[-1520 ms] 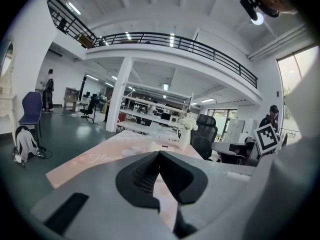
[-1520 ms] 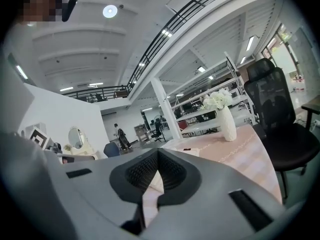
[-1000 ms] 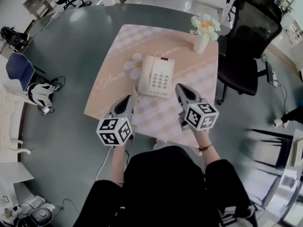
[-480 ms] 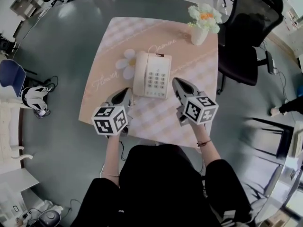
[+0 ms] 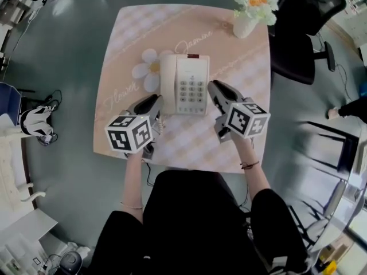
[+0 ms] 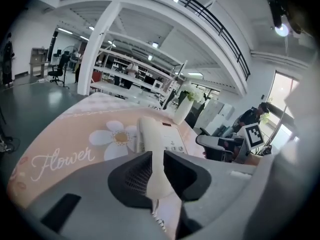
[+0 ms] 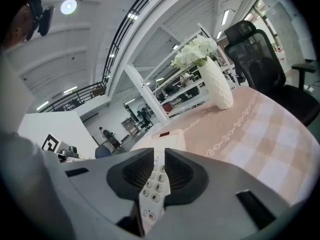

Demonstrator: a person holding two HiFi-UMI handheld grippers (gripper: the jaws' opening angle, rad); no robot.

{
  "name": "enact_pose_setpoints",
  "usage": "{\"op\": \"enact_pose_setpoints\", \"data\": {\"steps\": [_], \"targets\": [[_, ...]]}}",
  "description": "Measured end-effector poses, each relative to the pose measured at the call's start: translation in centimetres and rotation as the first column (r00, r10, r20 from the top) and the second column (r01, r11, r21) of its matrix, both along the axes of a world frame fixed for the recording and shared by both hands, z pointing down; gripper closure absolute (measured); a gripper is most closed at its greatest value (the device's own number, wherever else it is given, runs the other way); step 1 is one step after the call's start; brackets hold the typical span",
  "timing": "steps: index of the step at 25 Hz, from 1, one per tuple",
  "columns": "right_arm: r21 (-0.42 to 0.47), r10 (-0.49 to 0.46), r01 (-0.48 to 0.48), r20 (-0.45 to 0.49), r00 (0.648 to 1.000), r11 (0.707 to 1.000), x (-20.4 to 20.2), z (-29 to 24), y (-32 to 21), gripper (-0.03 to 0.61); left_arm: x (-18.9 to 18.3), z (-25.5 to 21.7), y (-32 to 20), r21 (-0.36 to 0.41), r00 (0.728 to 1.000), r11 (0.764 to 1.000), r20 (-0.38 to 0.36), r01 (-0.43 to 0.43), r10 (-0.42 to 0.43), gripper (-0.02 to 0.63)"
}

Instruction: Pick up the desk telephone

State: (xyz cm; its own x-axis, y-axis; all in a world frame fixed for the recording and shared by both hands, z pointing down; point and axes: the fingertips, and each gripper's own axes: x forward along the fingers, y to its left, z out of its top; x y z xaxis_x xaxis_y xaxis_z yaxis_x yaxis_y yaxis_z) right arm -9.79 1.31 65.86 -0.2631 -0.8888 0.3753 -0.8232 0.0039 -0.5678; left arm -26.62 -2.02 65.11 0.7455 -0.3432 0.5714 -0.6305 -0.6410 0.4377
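Observation:
The cream desk telephone (image 5: pixel 184 85) lies in the middle of the pink table (image 5: pixel 137 27), its handset on the left and keypad on the right. My left gripper (image 5: pixel 153 101) hovers by the phone's near left corner, and the handset (image 6: pixel 154 134) shows beyond its narrow gap. My right gripper (image 5: pixel 215 87) is at the phone's right side, with the keypad (image 7: pixel 156 181) showing through its gap. Both pairs of jaws have just been opening; they stand slightly open with nothing pressed between them.
A white vase of flowers (image 5: pixel 249 10) stands at the table's far right corner. A black office chair (image 5: pixel 304 33) is just right of the table. The phone's coiled cord (image 6: pixel 159 224) runs toward the near table edge. A daisy print (image 5: pixel 146 70) lies left of the phone.
Both grippers have moved forward and down toward the phone, from the near table edge to its near corners. The phone has stayed in place.

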Motion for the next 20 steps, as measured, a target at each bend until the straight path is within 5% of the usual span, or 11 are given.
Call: {"op": "enact_pose_setpoints", "data": {"steps": [10, 20], "targets": [[-0.113, 0.044, -0.034, 0.083, 0.996, 0.993, 0.5, 3.1, -2.0, 0.418, 1.8, 2.6, -2.2, -0.188, 0.992, 0.980, -0.120, -0.072, 0.050, 0.436], [-0.199, 0.054, -0.008, 0.227, 0.972, 0.980, 0.2, 4.6, -3.1, 0.342, 3.2, 4.5, -2.8, -0.306, 0.987, 0.945, -0.146, -0.115, 0.073, 0.334]]}}
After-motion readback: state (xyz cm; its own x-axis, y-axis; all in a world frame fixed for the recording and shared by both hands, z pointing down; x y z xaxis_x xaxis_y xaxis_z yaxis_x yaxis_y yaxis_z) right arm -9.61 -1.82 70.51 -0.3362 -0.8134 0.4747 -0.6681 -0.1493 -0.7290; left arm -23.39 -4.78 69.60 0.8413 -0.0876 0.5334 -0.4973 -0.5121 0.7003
